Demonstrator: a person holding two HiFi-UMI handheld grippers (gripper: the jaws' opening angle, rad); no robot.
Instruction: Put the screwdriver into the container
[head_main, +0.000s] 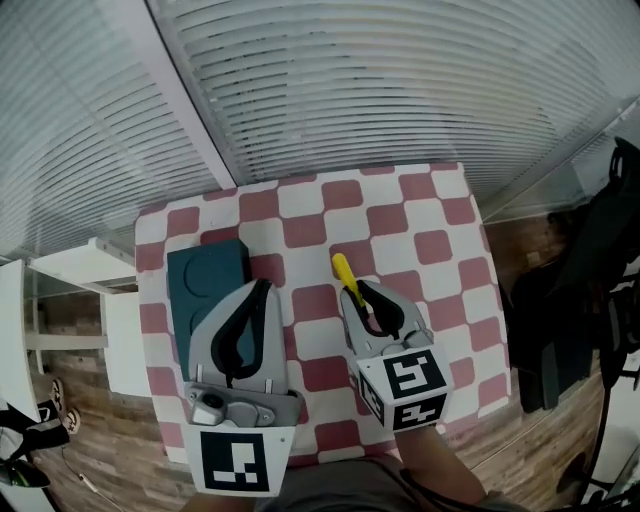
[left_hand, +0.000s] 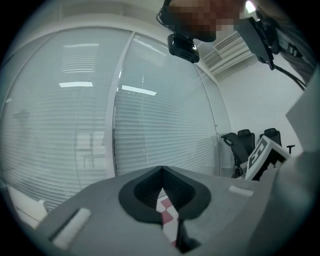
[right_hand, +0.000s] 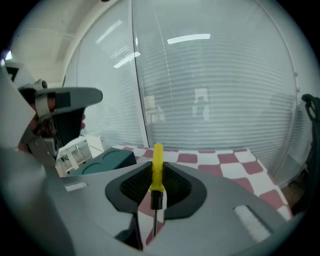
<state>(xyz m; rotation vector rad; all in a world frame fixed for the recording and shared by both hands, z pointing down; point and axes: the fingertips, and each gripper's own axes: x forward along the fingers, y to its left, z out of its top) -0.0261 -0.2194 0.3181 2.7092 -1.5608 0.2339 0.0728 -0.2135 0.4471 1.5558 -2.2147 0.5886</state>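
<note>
Pinching the screwdriver (right_hand: 157, 165) by its yellow handle in my right tongs (head_main: 362, 292), above the counter (head_main: 430, 225), ready to carry towards the teal container (head_main: 205, 275); left tongs (head_main: 262, 288) pressed together, empty, beside it.

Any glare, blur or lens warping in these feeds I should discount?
Head view: even light, sharp, blinds bowed by the lens; screwdriver and container read clearly. Left gripper view: heavy fisheye, ceiling lights mirrored in the glass, mosaic patch at top. Right gripper view: same warping and reflections; screwdriver handle crisp, foreground soft.
</note>
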